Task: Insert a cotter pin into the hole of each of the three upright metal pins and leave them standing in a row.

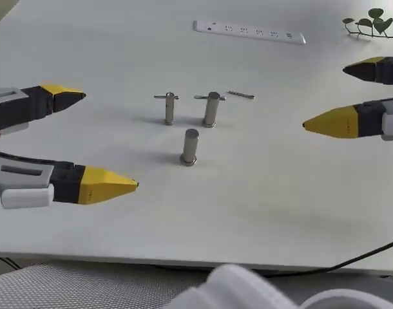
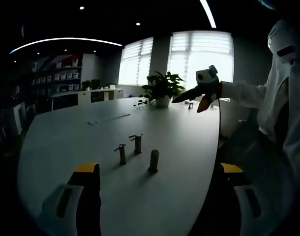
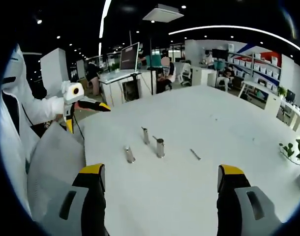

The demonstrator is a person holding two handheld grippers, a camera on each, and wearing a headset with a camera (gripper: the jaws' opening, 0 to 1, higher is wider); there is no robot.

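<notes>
Cotter pin [image 1: 240, 95] lies well apart from spread jaws of the right gripper [image 1: 324, 98].

White sleeve [image 2: 243, 91], black claws [image 1: 111, 140], yellow tips [image 1: 103, 183]

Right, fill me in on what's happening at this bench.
A person is fitting cotter pins into three upright pins on the table. The back-left pin and back-right pin each carry one; the front pin has none. A loose cotter pin lies on the table to the right of the back pair. The left gripper and right gripper hover open and empty, one at each side.
</notes>
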